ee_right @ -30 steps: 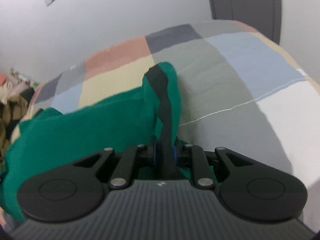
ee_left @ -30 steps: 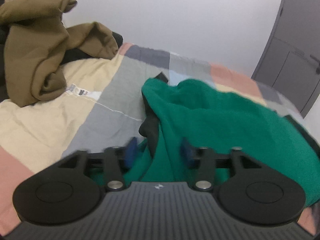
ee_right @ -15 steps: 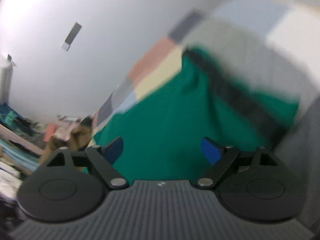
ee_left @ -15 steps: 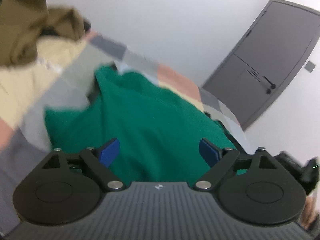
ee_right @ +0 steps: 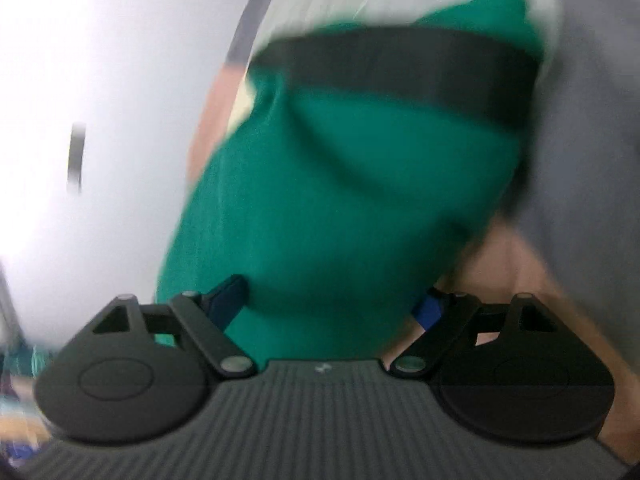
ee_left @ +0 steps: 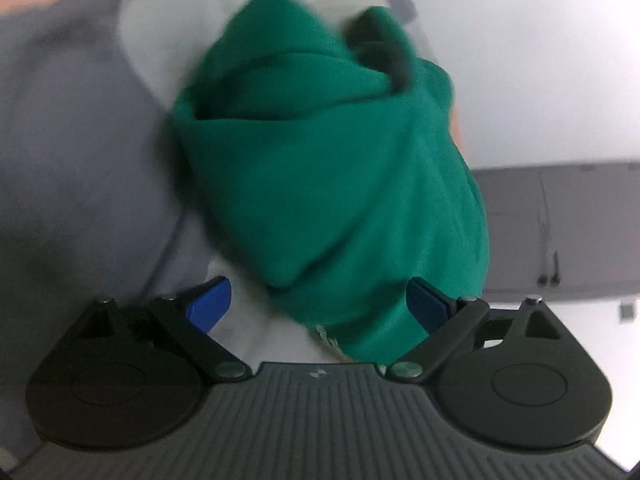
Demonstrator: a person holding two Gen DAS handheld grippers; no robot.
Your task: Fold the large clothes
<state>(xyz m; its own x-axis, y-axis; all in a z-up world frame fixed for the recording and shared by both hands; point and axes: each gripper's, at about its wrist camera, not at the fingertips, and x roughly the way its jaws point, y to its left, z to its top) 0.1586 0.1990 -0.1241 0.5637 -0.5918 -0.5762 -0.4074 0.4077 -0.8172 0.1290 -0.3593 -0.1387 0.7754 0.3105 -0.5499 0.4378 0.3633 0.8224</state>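
A green garment [ee_left: 320,168] with a black band [ee_left: 380,52] lies bunched in folds on the patchwork bedspread [ee_left: 80,160]. My left gripper [ee_left: 318,300] hangs just over its near end. Its jaws are opening, and the cloth's lower end reaches in between the blue pads [ee_left: 210,302] without being pinched. In the blurred right wrist view the same green garment [ee_right: 340,200] fills the middle, with the black band [ee_right: 400,68] across its far end. My right gripper [ee_right: 329,300] stands open, and the cloth bulges between its pads.
Both views are strongly rolled and blurred. A grey door [ee_left: 560,220] and a white wall [ee_left: 540,60] lie beyond the bed on the right. Grey and pink patches of the bedspread [ee_right: 592,120] surround the garment.
The right gripper was shut on the black band and has let go and spread wide. The left jaws have widened too. Both views rolled sideways and dropped closer to the garment.
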